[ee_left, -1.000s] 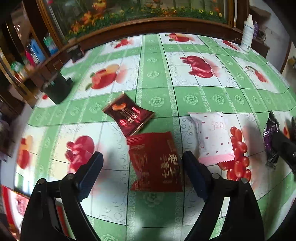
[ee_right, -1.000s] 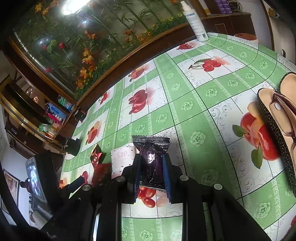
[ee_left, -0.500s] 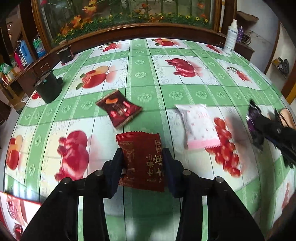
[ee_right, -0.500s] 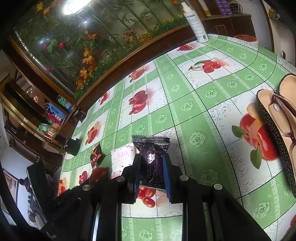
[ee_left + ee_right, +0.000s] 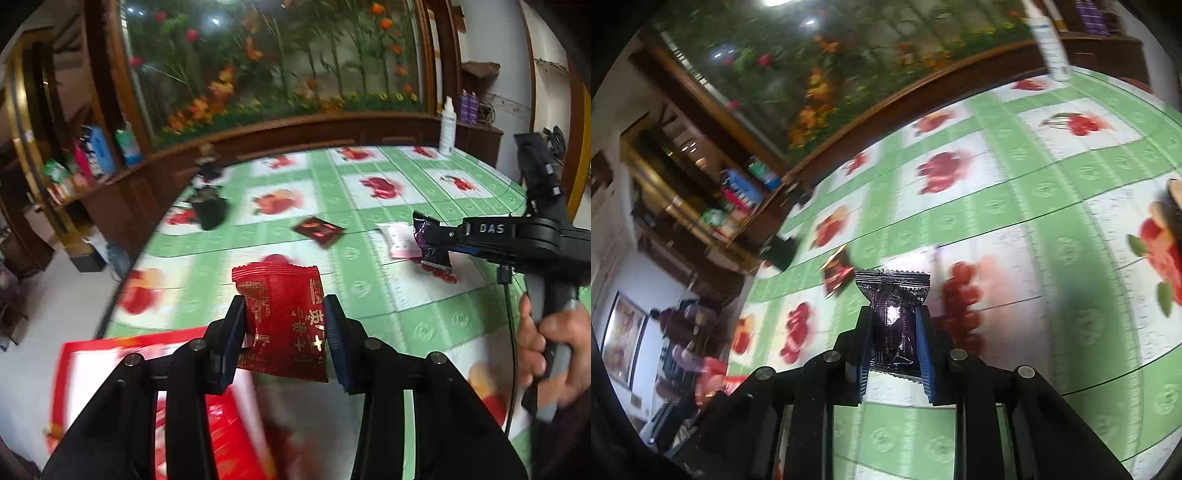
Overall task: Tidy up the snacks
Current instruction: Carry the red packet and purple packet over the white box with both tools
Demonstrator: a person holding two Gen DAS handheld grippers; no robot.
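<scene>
My left gripper [image 5: 284, 317] is shut on a red snack packet [image 5: 284, 314] with gold characters and holds it in the air above the table's near left edge. My right gripper [image 5: 894, 321] is shut on a dark purple snack packet [image 5: 894, 310], lifted off the table; it also shows in the left wrist view [image 5: 430, 240]. A dark red packet [image 5: 319, 229] and a white-and-pink packet [image 5: 397, 240] lie on the green fruit-print tablecloth [image 5: 369, 288]. A red-rimmed box [image 5: 110, 369] sits below the left gripper.
A black cup [image 5: 210, 210] stands at the table's far left. A white bottle [image 5: 447, 129] stands at the far right corner. A wooden cabinet with flowers runs behind the table. An open glasses case [image 5: 1172, 206] lies at the right edge.
My left gripper closed on the red packet, lifted it off the table and swung back left over the red box. My right gripper rose and moved left with the purple packet.
</scene>
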